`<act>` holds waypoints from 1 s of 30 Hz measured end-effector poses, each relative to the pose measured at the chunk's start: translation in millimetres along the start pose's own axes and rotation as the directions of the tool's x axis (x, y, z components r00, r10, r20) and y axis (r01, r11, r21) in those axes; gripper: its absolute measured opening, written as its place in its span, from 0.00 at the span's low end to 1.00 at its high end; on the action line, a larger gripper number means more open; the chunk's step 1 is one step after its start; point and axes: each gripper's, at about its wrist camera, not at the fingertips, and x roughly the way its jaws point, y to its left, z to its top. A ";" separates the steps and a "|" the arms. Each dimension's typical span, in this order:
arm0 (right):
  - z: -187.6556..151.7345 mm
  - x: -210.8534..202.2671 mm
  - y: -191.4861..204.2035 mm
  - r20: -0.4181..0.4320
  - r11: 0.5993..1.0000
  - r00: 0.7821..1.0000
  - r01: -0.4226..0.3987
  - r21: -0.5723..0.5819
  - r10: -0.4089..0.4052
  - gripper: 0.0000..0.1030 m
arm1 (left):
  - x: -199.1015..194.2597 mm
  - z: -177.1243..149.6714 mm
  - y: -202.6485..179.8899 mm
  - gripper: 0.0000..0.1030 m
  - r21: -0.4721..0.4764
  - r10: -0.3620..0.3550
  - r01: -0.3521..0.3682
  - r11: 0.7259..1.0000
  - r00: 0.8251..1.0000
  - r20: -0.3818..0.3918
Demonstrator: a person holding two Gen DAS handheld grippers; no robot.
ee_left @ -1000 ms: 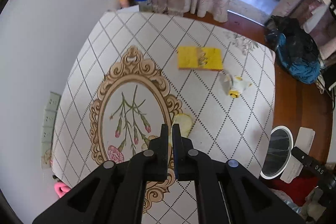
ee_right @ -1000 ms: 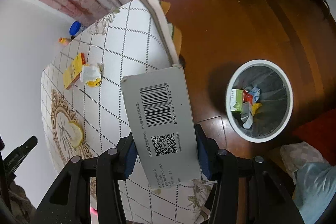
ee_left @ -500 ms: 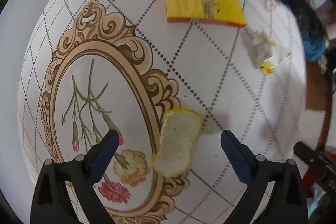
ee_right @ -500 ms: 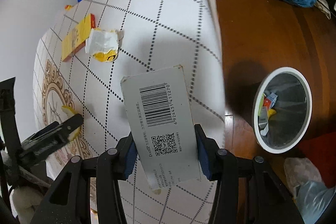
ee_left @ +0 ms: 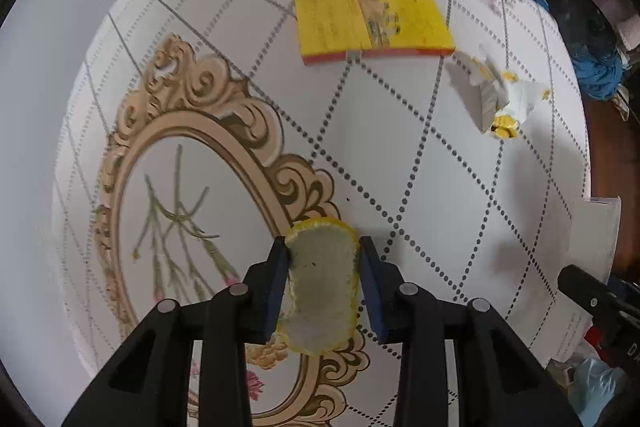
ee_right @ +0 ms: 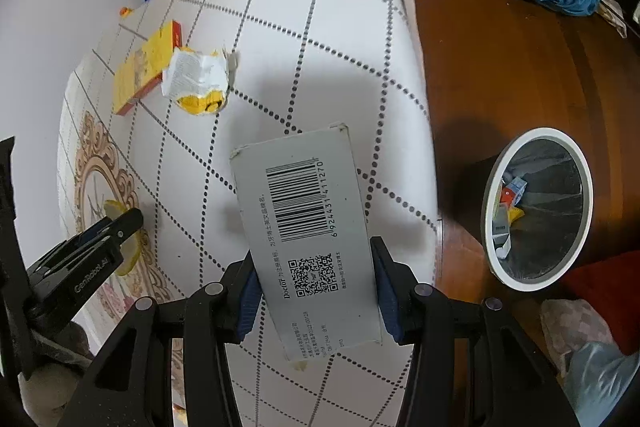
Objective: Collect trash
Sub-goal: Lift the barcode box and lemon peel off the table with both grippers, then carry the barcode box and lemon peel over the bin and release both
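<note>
The left gripper (ee_left: 322, 283) has its fingers set either side of a piece of yellow peel (ee_left: 322, 285) lying on the table (ee_left: 420, 179), on the ornate oval frame printed on the cloth; the left pad touches the peel's edge, the right pad seems a sliver off, so whether the grip is fully clenched I cannot tell. The peel looks thin and curved, and I judge it could buckle, flip or slide out if squeezed only at its rim, or the tips could snag the cloth. The right gripper (ee_right: 316, 291) is clenched on a grey carton (ee_right: 304, 227) with a barcode, held above the table's near right edge; pinched only at its lower end, the long box might pivot or slip on the way to the bin (ee_right: 536, 207), which stands on the floor off that edge, already holding scraps. Further off, a crumpled white-and-yellow wrapper (ee_right: 198, 79) lies just beside a yellow box (ee_right: 144, 67) towards the far side. Blue and orange items at the far left corner are cut off by the table edge, and the wrapper's print is illegible.
</note>
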 end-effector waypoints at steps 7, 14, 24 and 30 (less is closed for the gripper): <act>-4.9 -55.7 -42.6 0.104 0.995 0.994 -0.048 0.090 0.038 0.50 | -87.8 0.1 -44.8 0.30 0.076 -0.068 0.059 0.995 0.991 0.116; -39.6 -117.5 -166.2 0.178 0.959 0.984 -0.033 0.280 -0.018 0.50 | -142.5 2.3 -162.2 0.30 0.231 -0.237 0.205 0.951 0.964 0.119; -81.4 -43.7 -347.2 0.142 0.838 0.989 -0.049 0.543 -0.034 0.50 | -19.8 -21.4 -352.0 0.30 0.456 -0.250 0.247 0.855 0.967 -0.056; -83.8 38.3 -409.3 0.119 0.797 0.993 -0.069 0.599 -0.003 0.50 | 57.2 -33.8 -412.0 0.30 0.522 -0.191 0.224 0.823 0.975 -0.117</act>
